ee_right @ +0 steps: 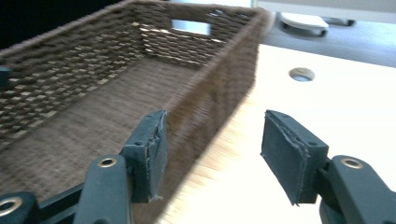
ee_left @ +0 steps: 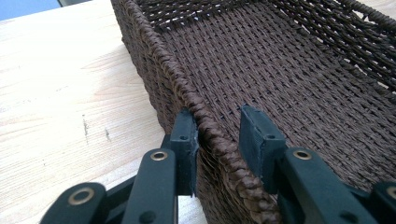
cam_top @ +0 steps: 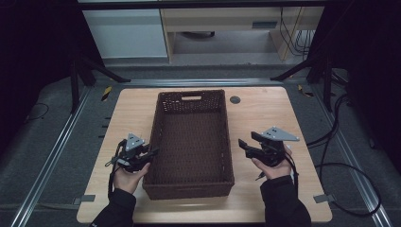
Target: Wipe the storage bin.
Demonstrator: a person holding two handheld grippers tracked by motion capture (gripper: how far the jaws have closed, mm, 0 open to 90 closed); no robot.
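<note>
On table point(cam_top: 265, 113), basket point(cam_top: 191, 137) lengthwise, pointing away.

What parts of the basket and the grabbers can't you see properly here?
- Basket near wall, inner face: in the high view its own rim hides it.
- Left gripper straddles the basket's side rim; in the left gripper view the rim hides whether the inner pad touches.
- Basket's side wall: blurred in the right gripper view.
- Right gripper body: cut off by the bottom edge.

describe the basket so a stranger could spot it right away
On the pale wooden table, the basket sits in the middle, lengthwise between the two hands. It is a dark brown woven rectangle with a slot handle cut in its far wall, the largest thing there.
</note>
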